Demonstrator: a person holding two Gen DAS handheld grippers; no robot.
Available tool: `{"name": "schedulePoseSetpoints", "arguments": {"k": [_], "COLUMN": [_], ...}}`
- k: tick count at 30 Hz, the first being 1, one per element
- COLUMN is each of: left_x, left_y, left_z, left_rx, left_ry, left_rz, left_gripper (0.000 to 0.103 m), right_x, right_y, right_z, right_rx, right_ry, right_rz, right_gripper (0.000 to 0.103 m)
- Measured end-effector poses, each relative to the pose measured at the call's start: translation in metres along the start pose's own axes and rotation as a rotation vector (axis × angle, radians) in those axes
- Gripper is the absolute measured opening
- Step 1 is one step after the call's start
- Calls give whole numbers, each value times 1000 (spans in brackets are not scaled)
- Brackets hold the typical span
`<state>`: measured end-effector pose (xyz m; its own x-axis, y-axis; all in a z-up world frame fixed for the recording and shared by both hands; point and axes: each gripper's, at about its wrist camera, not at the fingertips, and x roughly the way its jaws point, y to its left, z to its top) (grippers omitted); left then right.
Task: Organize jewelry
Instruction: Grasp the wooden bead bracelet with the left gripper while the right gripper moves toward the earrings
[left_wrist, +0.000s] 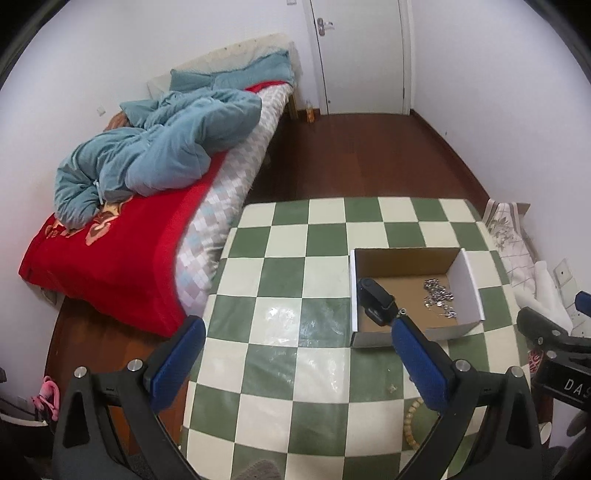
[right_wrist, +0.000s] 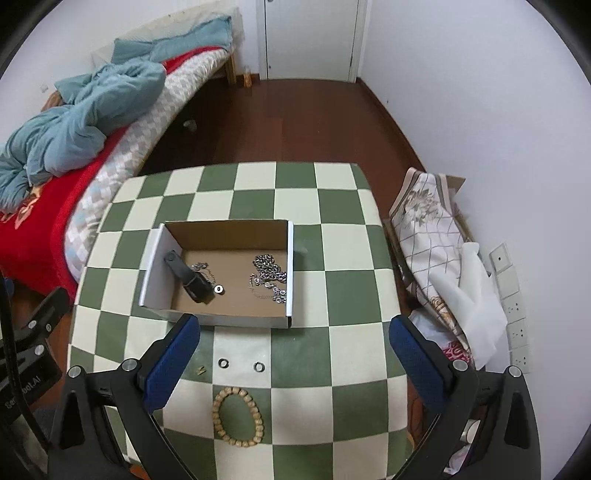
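Observation:
An open cardboard box (right_wrist: 221, 230) (left_wrist: 406, 254) stands on the green-and-cream checkered table (right_wrist: 332, 354). In it lie a black watch band (right_wrist: 188, 277) (left_wrist: 375, 299), silver chains (right_wrist: 267, 277) (left_wrist: 439, 295) and a small ring (right_wrist: 219, 290). In front of the box on the table lie a wooden bead bracelet (right_wrist: 238, 415) (left_wrist: 410, 421), two small rings (right_wrist: 223, 363) (right_wrist: 259, 367) and a tiny gold piece (right_wrist: 201, 370). My right gripper (right_wrist: 295, 363) is open and empty above the rings. My left gripper (left_wrist: 295, 365) is open and empty, left of the box.
A bed (left_wrist: 129, 206) with a red blanket and a blue quilt stands left of the table. A patterned cushion and white cloth (right_wrist: 443, 251) lie at the right by the wall sockets. A wooden floor and a door (right_wrist: 310, 37) are beyond.

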<state>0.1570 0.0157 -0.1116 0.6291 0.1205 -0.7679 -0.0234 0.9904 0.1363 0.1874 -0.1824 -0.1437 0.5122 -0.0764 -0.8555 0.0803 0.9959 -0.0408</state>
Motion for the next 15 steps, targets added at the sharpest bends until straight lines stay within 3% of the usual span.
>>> {"name": "schedulePoseSetpoints", "arguments": {"k": [6, 12, 13, 15], "left_x": [-28, 1, 11, 28], "left_y": [7, -1, -5, -15], "left_z": [-13, -52, -61, -77], "left_rx": [-25, 4, 12, 25], "left_ry": [-40, 64, 94, 155], "left_rz": [6, 11, -3, -34], "left_gripper": [103, 103, 103, 102], "right_x": [-30, 3, 13, 30], "right_y": [-1, -3, -5, -10], "right_z": [-22, -68, -77, -94], "right_rx": [27, 39, 47, 52], "right_ry": [-20, 89, 114, 146], "right_rz": [44, 49, 52, 49], "right_gripper": [103, 103, 101, 84]}}
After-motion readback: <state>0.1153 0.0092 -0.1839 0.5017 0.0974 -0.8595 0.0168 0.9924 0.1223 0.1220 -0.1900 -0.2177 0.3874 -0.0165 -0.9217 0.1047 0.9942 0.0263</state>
